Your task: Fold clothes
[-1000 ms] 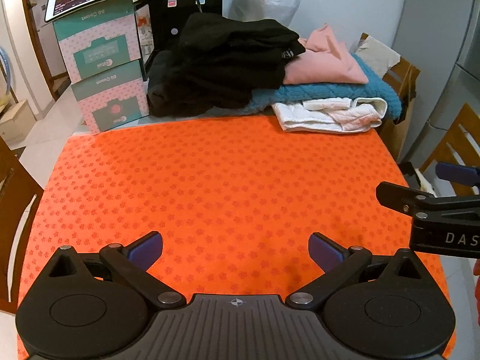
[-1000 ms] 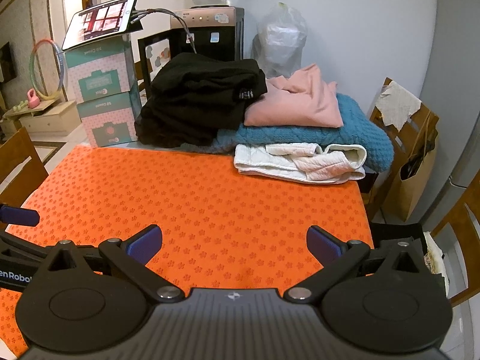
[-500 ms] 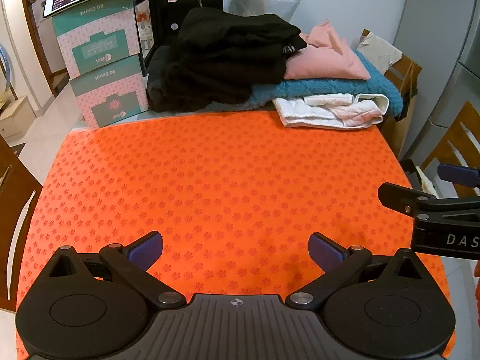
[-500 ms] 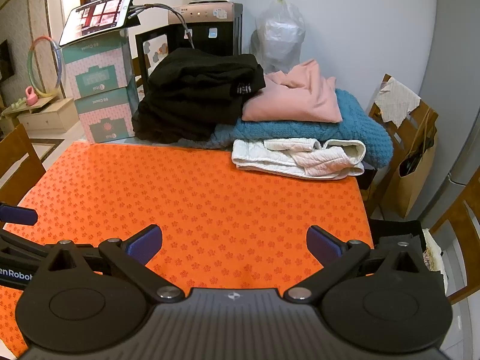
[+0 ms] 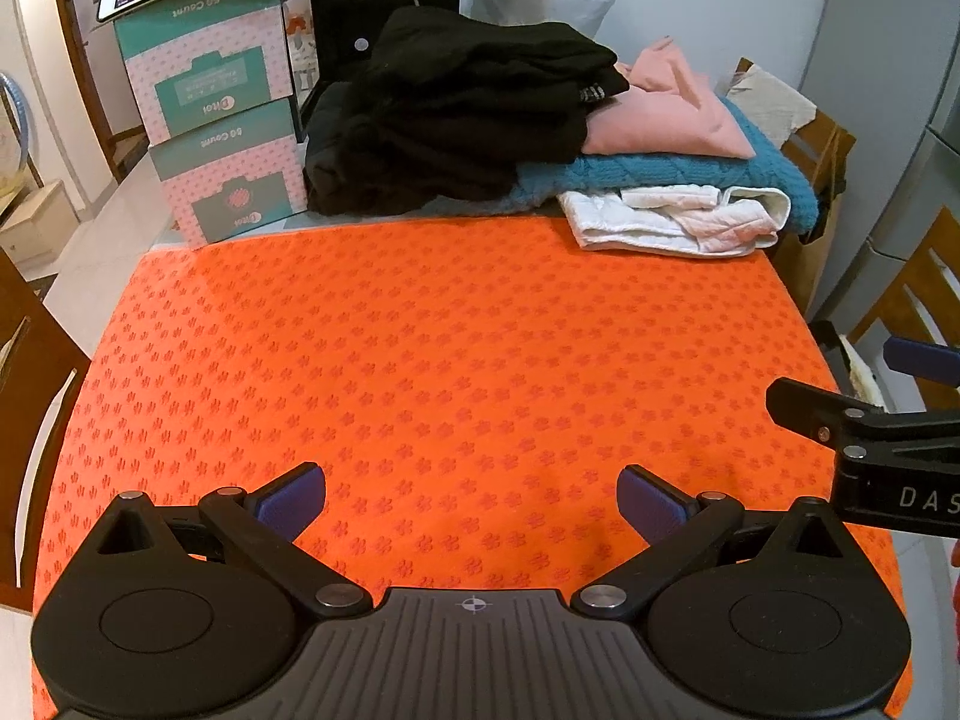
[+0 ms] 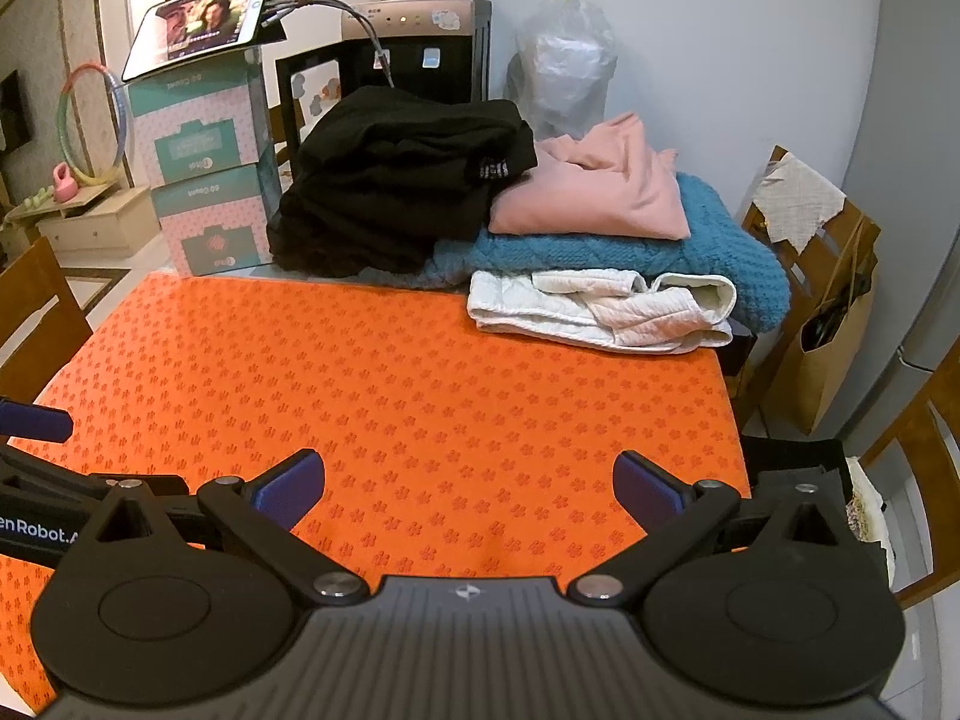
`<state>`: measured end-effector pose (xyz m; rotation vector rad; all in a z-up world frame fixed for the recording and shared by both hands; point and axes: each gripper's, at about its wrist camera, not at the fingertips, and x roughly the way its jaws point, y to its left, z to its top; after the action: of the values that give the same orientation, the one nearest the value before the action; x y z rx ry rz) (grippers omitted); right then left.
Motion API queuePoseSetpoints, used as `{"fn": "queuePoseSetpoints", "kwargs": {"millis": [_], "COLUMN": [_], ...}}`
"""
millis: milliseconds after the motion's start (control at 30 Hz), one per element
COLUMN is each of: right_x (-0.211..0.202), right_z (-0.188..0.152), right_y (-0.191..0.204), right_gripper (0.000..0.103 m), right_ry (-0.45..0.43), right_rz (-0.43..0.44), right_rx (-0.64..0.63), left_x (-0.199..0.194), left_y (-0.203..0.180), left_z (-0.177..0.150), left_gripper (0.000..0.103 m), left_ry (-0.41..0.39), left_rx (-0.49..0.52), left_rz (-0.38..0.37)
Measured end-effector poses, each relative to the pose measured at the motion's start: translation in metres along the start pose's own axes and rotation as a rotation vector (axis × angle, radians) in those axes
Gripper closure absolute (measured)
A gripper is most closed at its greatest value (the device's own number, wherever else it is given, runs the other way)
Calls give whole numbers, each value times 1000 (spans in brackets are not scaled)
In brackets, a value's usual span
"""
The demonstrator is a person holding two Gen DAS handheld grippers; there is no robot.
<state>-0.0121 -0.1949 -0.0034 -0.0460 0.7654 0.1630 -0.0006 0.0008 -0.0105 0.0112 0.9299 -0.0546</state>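
Observation:
A heap of clothes lies at the far edge of the orange patterned table (image 5: pixel 456 324): a black garment (image 5: pixel 468 120) on the left, a pink one (image 5: pixel 666 114) on a teal knit (image 5: pixel 654 171), and a folded white garment (image 5: pixel 672 219) in front. In the right wrist view the same black garment (image 6: pixel 396 180), pink one (image 6: pixel 600 186), teal knit (image 6: pixel 696 252) and white garment (image 6: pixel 600 306) sit beyond the orange table (image 6: pixel 420 384). My left gripper (image 5: pixel 471 501) hovers open over the near table edge, holding nothing. My right gripper (image 6: pixel 468 489) is open and empty too, far from the clothes.
Two stacked pink-and-teal boxes (image 5: pixel 222 126) with a tablet (image 6: pixel 201 30) on top stand at the back left. A water dispenser (image 6: pixel 420 42) and a plastic bag (image 6: pixel 567 60) are behind the heap. Wooden chairs (image 6: pixel 918 450) flank the table; a paper bag (image 6: pixel 828 324) stands right.
Both grippers have drifted slightly back and tilted, so the clothes heap sits a little lower in both views. Both stay open and empty.

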Motion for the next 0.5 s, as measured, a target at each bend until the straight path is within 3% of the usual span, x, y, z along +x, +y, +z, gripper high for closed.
{"fn": "queuePoseSetpoints", "kwargs": {"millis": [500], "right_x": [3], "right_z": [-1], "right_y": [1], "right_gripper": [0], "right_ry": [3], "right_rz": [0], "right_rx": [-5], "left_x": [5], "left_y": [1], "left_z": [1], "left_gripper": [0], "left_ry": [13], "left_rx": [-3], "left_rz": [0]}}
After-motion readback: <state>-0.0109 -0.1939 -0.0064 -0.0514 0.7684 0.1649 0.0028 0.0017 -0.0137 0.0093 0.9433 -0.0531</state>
